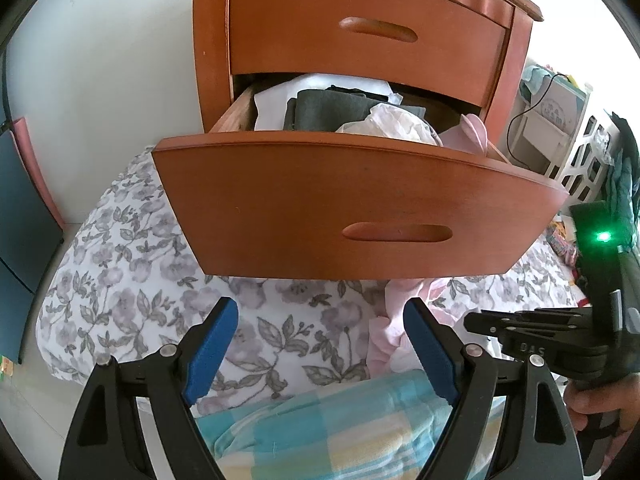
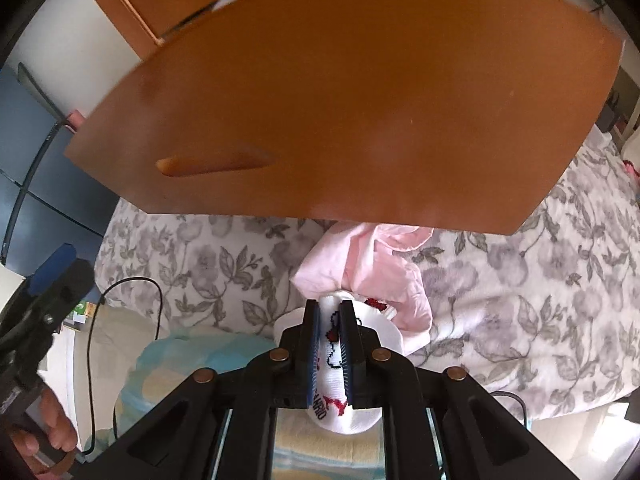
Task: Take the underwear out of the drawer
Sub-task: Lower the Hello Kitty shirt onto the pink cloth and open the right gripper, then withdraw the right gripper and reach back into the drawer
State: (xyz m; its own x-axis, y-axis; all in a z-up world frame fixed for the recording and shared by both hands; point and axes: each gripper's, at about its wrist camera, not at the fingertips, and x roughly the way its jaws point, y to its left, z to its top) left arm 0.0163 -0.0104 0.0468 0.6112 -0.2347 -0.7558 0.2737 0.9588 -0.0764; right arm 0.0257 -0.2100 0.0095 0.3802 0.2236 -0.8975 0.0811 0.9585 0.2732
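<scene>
Flowery bed (image 2: 520,300) sits under the open drawer (image 1: 360,208). My right tongs (image 2: 331,344) pinch white underwear (image 2: 332,360) above it, out of the drawer. Left tongs (image 1: 320,352) gape, ready to help.

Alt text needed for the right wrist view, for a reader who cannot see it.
The right hand-held gripper is shut on a white printed garment, below the open orange-brown wooden drawer front. A crumpled pale pink garment lies on the grey floral bedspread.
</scene>
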